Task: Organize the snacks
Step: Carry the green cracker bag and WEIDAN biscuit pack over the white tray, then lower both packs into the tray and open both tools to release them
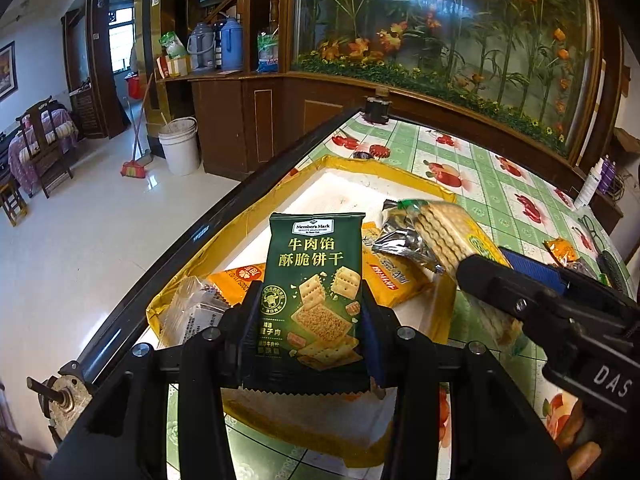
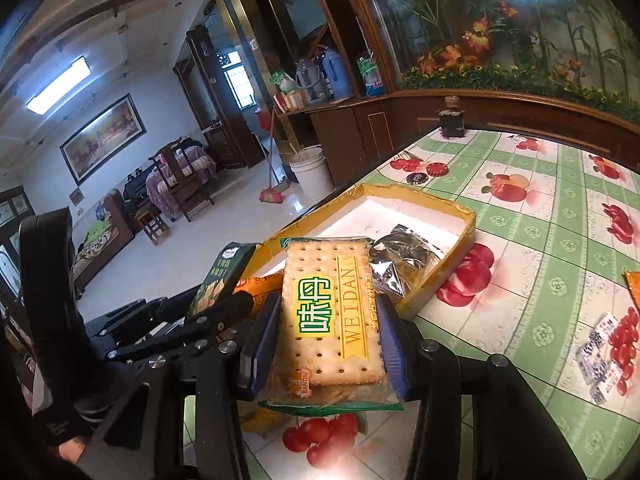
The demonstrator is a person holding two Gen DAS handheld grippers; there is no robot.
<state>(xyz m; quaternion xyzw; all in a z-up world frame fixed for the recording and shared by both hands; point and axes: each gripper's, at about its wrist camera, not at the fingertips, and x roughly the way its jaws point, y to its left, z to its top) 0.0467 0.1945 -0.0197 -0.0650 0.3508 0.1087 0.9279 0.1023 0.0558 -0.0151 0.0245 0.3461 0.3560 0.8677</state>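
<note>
Both tools are matte black, angular frames studded with round silver screws; the left tool [image 1: 308, 320] and right tool [image 2: 326, 332] carry blue finger pads, and white letters "DAS" mark the right one's body.

Dark green cracker packet [image 1: 316, 288]; yellow-rimmed tray [image 1: 420, 184]; green-checked fruit-print tablecloth [image 2: 552, 248].

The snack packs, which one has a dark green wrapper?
The cracker pack held upright in the left gripper; the right gripper's is clear, the tray's orange or silver.
</note>
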